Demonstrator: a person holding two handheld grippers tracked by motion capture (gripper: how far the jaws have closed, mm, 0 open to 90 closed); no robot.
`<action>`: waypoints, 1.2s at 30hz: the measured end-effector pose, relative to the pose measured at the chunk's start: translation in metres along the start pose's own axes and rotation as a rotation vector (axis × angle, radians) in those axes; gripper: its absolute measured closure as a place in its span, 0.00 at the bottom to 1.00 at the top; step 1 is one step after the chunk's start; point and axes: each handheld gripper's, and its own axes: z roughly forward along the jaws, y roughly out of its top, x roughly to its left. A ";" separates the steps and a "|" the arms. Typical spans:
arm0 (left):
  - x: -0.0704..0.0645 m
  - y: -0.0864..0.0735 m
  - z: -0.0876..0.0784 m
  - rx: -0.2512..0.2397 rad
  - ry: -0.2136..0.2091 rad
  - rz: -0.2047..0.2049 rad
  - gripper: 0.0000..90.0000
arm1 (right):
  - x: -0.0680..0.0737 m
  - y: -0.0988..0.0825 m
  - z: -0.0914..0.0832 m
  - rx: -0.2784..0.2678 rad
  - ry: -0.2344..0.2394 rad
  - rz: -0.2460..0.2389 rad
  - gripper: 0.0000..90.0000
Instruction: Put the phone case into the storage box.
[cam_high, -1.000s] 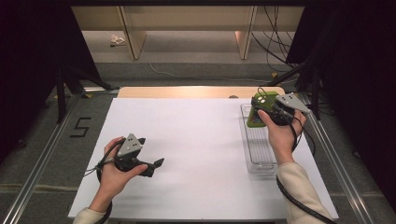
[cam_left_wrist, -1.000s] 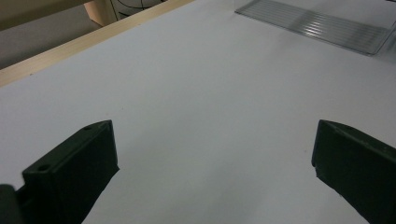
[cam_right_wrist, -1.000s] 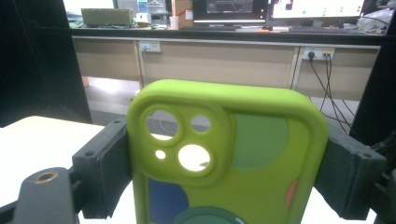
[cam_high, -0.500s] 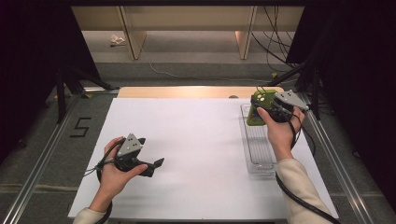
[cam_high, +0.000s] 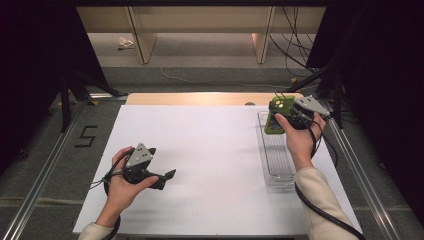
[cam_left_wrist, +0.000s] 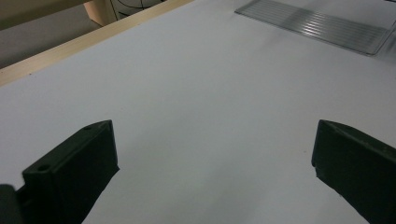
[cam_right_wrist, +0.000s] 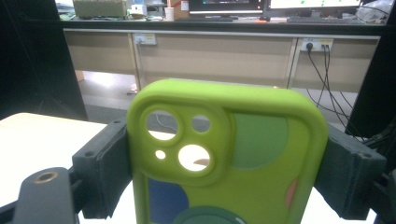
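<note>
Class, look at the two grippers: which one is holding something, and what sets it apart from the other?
The right gripper: its jaws clamp a green phone case above the clear tray. The left gripper sits open over the white table.

High view above the near edge of the desk (cam_high: 210, 150), looking forward and down, left gripper view low over the white top, facing the clear tray (cam_left_wrist: 322, 25), which the high view (cam_high: 275, 150) shares, right gripper view level, close behind a green phone case (cam_right_wrist: 229, 154).

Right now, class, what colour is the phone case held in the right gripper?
Lime green, with darker green, blue and orange patches on the phone case; clearest in the right gripper view.
</note>
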 end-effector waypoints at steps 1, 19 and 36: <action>0.000 0.000 0.000 0.000 0.001 0.000 0.00 | -0.001 -0.001 0.001 0.002 -0.001 0.001 0.18; 0.000 0.000 -0.001 -0.004 0.002 0.000 0.00 | -0.002 0.001 0.013 0.022 -0.009 0.003 0.18; 0.001 0.000 -0.001 -0.006 0.004 -0.001 0.00 | -0.003 0.006 0.023 0.034 -0.019 -0.008 0.18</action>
